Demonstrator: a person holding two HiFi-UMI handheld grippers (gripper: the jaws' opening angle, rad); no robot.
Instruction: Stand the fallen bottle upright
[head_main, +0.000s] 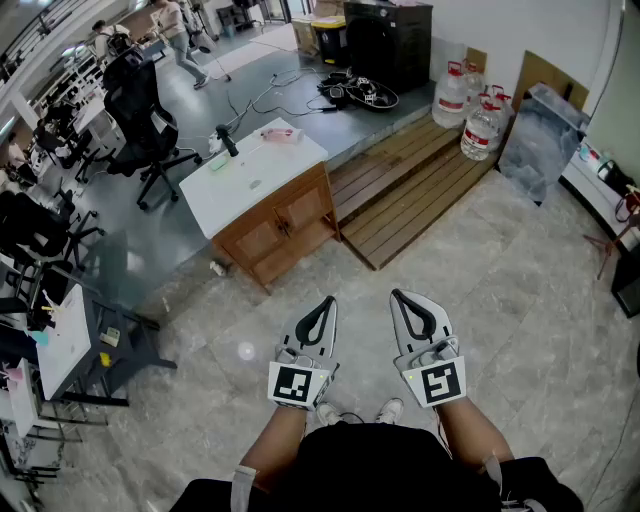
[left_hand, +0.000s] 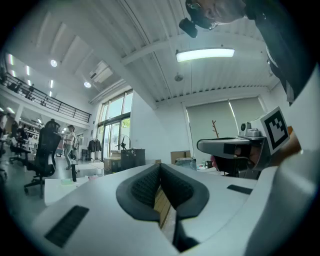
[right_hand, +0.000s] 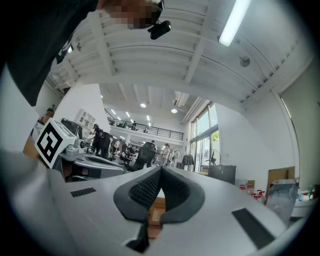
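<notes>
A dark bottle (head_main: 228, 141) is on the white top of a wooden cabinet (head_main: 285, 225), well ahead of both grippers. In the left gripper view the bottle (left_hand: 74, 172) looks upright. A pink item (head_main: 280, 133) and a small green thing (head_main: 220, 163) lie near it. My left gripper (head_main: 328, 303) and right gripper (head_main: 400, 297) are held side by side close to the body, over the stone floor, pointing at the cabinet. Both are shut with nothing between the jaws. The left gripper (left_hand: 160, 168) and the right gripper (right_hand: 161, 171) show their pads meeting at the tips.
A low wooden platform (head_main: 420, 180) lies right of the cabinet, with water jugs (head_main: 470, 110) at its far end. Office chairs (head_main: 140, 110) and desks (head_main: 60, 330) fill the left side. A black cabinet (head_main: 385, 40) and cables (head_main: 355, 92) are at the back.
</notes>
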